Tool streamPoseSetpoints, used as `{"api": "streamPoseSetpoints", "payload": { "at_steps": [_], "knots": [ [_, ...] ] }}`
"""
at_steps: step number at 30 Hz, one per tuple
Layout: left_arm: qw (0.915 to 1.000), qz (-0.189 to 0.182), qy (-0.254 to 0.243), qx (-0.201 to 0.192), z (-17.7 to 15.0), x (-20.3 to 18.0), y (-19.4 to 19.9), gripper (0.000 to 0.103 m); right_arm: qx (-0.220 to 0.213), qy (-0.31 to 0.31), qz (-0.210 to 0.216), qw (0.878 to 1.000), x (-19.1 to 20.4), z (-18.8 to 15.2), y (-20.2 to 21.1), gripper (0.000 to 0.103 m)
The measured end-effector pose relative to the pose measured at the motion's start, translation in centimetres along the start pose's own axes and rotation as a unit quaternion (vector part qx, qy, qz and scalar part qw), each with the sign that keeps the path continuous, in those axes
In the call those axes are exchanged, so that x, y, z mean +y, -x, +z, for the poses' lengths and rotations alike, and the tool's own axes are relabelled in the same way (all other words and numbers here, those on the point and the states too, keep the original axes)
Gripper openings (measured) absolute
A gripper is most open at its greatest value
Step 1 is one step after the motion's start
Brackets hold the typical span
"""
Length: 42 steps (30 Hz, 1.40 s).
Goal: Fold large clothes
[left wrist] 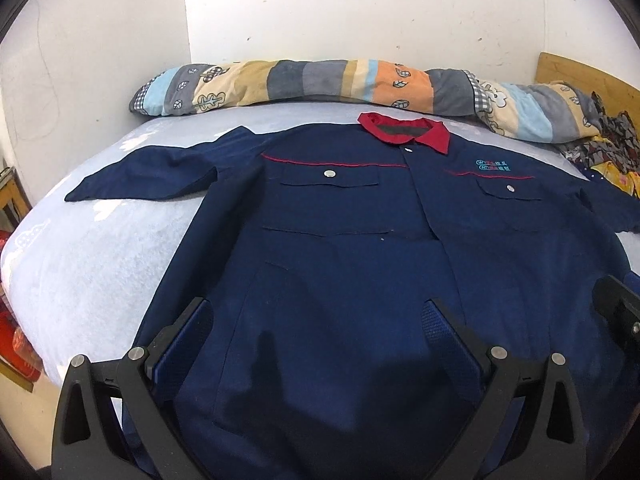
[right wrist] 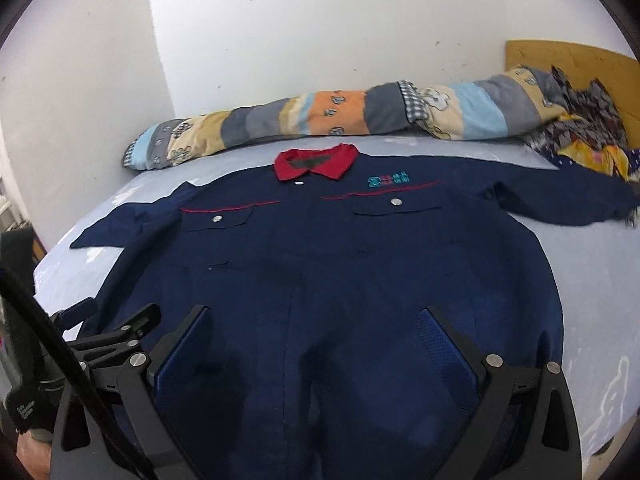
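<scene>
On the bed [left wrist: 80,264], one shirt [left wrist: 340,240]; two grippers [left wrist: 316,320] [right wrist: 316,320], jaws spread.

White plaster wall [left wrist: 360,12] ahead of the jaws, scuffed, meeting a second wall at a corner to the left. Bed under pale blue sheet [left wrist: 100,264]. Striped patchwork bolster [left wrist: 320,80] along the wall. Wooden headboard [right wrist: 568,60] far right, crumpled patterned cloth [right wrist: 580,136] beside it.

- A navy work shirt [left wrist: 360,248] lies flat, front up, on a pale blue bed [left wrist: 92,264], its red collar [left wrist: 404,130] at the far end.
- The left gripper [left wrist: 320,320] hovers over the near hem, jaws spread wide.
- A striped rolled quilt [left wrist: 320,80] lies along the far wall.
- Part of the right gripper [left wrist: 618,304] shows at the right edge.
</scene>
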<state>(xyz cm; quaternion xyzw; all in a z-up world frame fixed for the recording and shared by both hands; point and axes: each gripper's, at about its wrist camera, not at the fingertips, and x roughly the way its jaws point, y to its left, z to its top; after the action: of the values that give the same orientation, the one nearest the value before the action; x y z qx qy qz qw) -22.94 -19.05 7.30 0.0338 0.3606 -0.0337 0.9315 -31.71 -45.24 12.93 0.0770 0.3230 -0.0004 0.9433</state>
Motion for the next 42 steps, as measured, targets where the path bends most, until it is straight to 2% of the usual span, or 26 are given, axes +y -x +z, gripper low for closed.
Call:
{"api": "streamPoseSetpoints", "payload": {
  "at_steps": [10,28,42],
  "knots": [
    [0.9998,-0.007,-0.012,-0.012,-0.8,2.2,0.3,0.103,0.009,-0.006,-0.002,1.000,0.1,0.0,-0.2,0.103],
    [0.9982,-0.004,-0.036,-0.048,-0.9,2.7,2.1,0.103,0.011,-0.006,-0.013,1.000,0.6,0.0,-0.3,0.103],
    [0.9974,-0.005,-0.042,-0.058,-0.9,2.9,2.5,0.103,0.009,0.041,-0.065,0.997,1.8,0.1,-0.2,0.103]
  ]
}}
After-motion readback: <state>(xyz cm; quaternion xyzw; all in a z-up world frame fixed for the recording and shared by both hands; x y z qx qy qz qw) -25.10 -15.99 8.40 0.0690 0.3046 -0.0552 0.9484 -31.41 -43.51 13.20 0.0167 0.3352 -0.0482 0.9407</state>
